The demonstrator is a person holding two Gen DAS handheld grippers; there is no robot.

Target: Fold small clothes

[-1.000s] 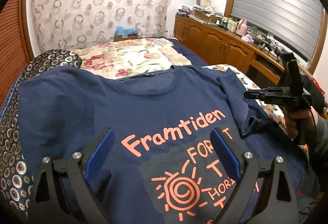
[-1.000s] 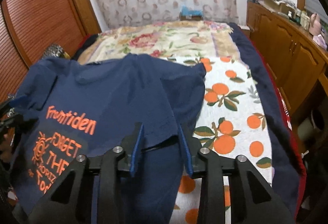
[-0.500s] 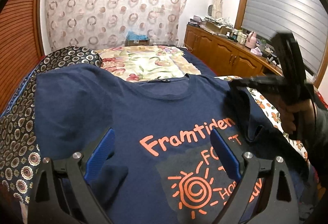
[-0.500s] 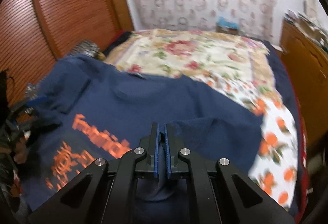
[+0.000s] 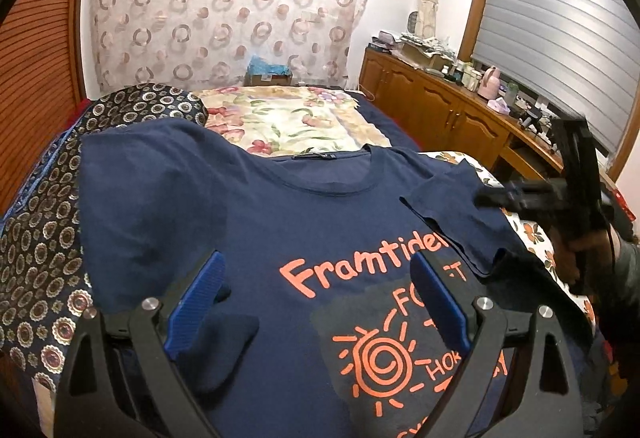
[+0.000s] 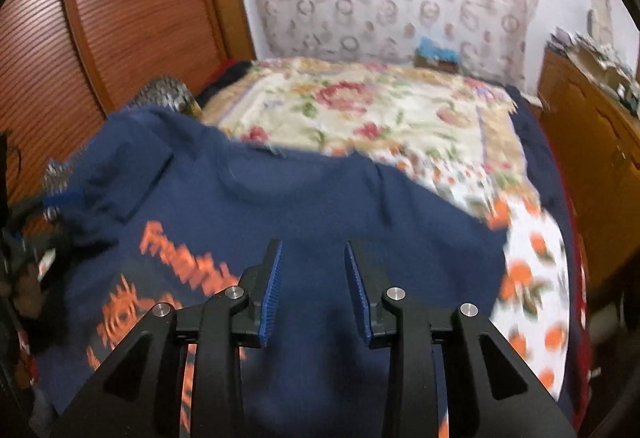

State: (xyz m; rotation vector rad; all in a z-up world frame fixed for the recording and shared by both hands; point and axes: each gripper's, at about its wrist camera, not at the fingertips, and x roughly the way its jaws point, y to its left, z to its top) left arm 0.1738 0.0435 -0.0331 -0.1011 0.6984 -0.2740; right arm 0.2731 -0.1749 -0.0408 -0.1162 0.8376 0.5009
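From the left wrist view I count one navy T-shirt (image 5: pixel 280 222) spread front-up on the bed (image 5: pixel 288 125), orange "Framtiden" lettering and a sun print facing up, and two grippers. The left gripper (image 5: pixel 316 302) hangs over the shirt's near part with its blue pads wide apart, holding nothing; a bunched bit of cloth lies beside its left pad. The right gripper (image 5: pixel 516 193) sits at the far right, blurred, by the right sleeve (image 5: pixel 452 213), which lies folded inward over the chest. Half a second ago that sleeve was still pinched and lifted; now it rests flat. In the right wrist view, blurred with motion, the right gripper (image 6: pixel 314 290) has its jaws parted over the navy cloth, where before they were clamped shut on it. The left gripper (image 6: pixel 60 197) shows dimly at the left edge. The bed carries a floral quilt (image 6: pixel 372 113) farther back and an orange-fruit sheet (image 6: pixel 532 278) to the right. One patterned curtain (image 5: pixel 224 9) covers the far wall, and a wooden cabinet (image 5: pixel 440 117) runs along the right.
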